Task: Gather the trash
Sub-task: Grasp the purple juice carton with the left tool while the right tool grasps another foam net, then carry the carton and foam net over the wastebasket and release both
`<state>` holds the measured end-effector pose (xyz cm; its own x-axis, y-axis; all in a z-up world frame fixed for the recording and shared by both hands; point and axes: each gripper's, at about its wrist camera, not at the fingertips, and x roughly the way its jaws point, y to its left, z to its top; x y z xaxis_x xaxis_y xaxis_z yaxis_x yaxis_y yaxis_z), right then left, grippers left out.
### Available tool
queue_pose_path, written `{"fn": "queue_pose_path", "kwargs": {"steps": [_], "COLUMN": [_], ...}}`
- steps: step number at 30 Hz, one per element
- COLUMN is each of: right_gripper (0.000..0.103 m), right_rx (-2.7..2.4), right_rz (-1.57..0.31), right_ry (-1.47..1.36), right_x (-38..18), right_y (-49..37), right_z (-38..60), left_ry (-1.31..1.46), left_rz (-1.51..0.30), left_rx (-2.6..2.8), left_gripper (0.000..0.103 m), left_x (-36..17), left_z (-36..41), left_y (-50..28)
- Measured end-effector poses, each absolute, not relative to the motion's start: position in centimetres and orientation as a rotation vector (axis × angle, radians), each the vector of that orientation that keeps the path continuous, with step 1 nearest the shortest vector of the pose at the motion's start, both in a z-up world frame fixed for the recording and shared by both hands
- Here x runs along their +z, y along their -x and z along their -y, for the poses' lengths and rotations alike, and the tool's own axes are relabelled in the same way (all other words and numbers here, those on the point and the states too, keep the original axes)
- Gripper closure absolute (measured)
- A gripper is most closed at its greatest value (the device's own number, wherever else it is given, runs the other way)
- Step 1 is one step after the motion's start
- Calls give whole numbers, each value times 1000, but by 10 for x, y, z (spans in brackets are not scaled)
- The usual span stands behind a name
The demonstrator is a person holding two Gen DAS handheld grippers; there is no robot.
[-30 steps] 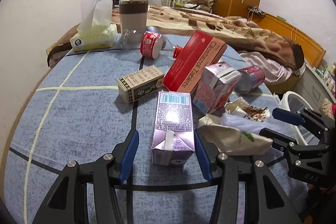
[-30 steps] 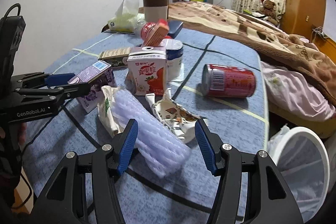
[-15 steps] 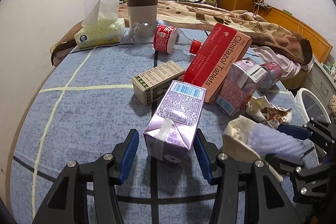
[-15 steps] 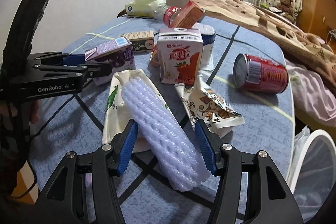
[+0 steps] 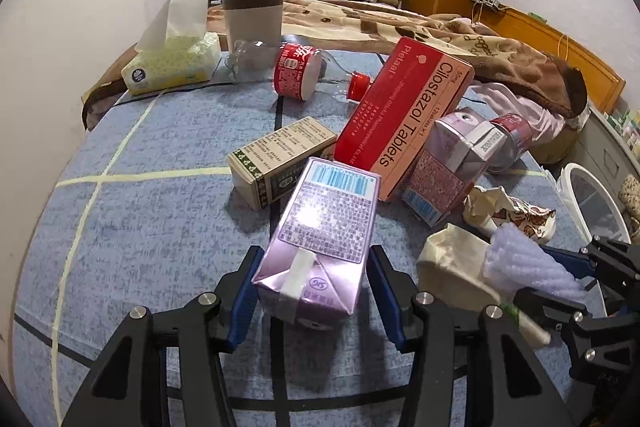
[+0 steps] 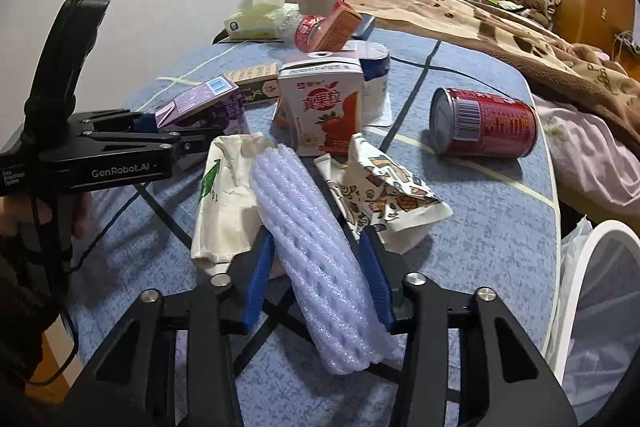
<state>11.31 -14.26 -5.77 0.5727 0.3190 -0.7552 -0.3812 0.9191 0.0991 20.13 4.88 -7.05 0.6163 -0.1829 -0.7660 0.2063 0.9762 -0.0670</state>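
My left gripper (image 5: 314, 289) is shut on a purple drink carton (image 5: 324, 239) and holds it tilted above the blue table. The carton also shows in the right wrist view (image 6: 204, 107), held by that gripper (image 6: 192, 135). My right gripper (image 6: 318, 283) is shut on a lilac foam net sleeve (image 6: 312, 247), lifted a little over a cream paper bag (image 6: 226, 203). The sleeve (image 5: 528, 265) also shows in the left wrist view. A white-rimmed trash bin (image 6: 600, 307) stands beside the table on the right.
On the table lie a red tablet box (image 5: 404, 115), a green-white box (image 5: 280, 155), a strawberry milk carton (image 6: 322, 107), a red can (image 6: 484, 123), a crumpled wrapper (image 6: 384, 195), a bottle (image 5: 298, 69), tissues (image 5: 172, 67) and a cup (image 5: 252, 13). A bed lies behind.
Both grippers closed on their items and lifted them: the purple carton rose and tilted, and the foam sleeve came up off the paper bag.
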Motion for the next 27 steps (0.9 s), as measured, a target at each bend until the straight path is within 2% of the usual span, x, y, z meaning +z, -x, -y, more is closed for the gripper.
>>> {"fn": "queue_pose_path", "kwargs": {"steps": [3,7,27], "right_gripper": [65,71,75], "right_rx": [406,401,371], "right_rz": [-866,-863,-831], "right_ry": [72,63,7], "right_x": [-58,-58,-55], "right_y": [-113,-113,-113], "right_z": [143,145,152], "left_ry": [-27,-29,1], "left_rz": [-881,-882,-865], "left_rx": [-220,-219,-202], "left_gripper": [58,61,62], "left_x": [-70,-70,-70], "left_z": [-49,-48,-55], "left_y": [-200,-199,-190]}}
